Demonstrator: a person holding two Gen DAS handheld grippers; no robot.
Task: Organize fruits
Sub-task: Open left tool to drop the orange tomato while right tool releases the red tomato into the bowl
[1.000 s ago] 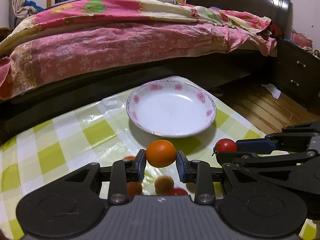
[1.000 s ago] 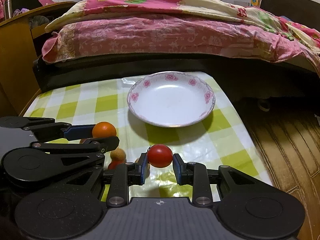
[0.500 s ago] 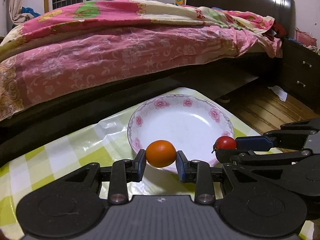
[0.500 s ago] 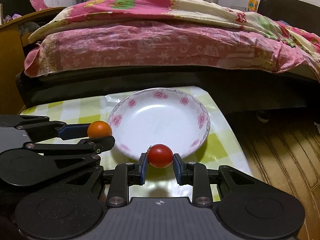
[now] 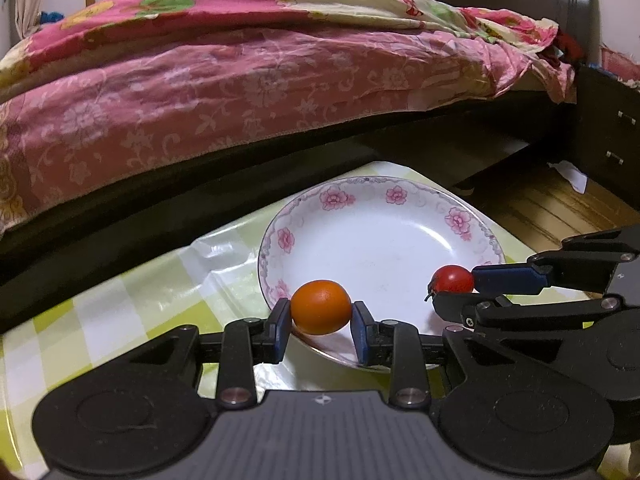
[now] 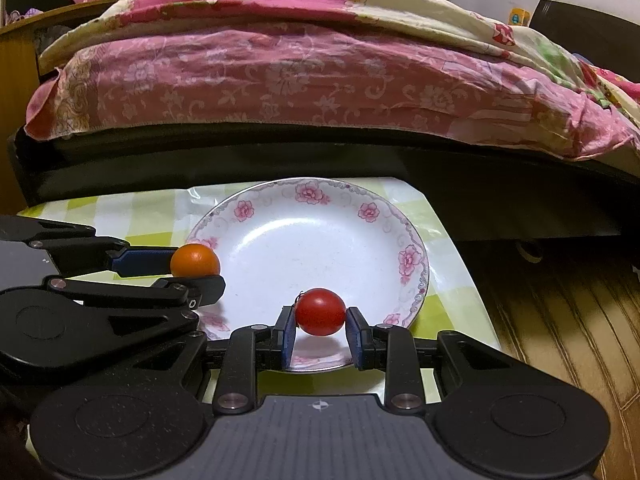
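Over the plate (image 6: 416, 280), we pinch the orange (image 5: 320, 306) and the tomato (image 6: 320, 311) at their widest girth: light, smooth, easily bruised.

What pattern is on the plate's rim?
Pink flowers with a thin grey scroll border on the white ceramic plate; clearest in the right wrist view.

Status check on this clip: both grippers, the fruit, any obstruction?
Left gripper shut on orange fruit. Right gripper shut on red tomato. Both over plate near rim, plate bare. Nothing in the way.
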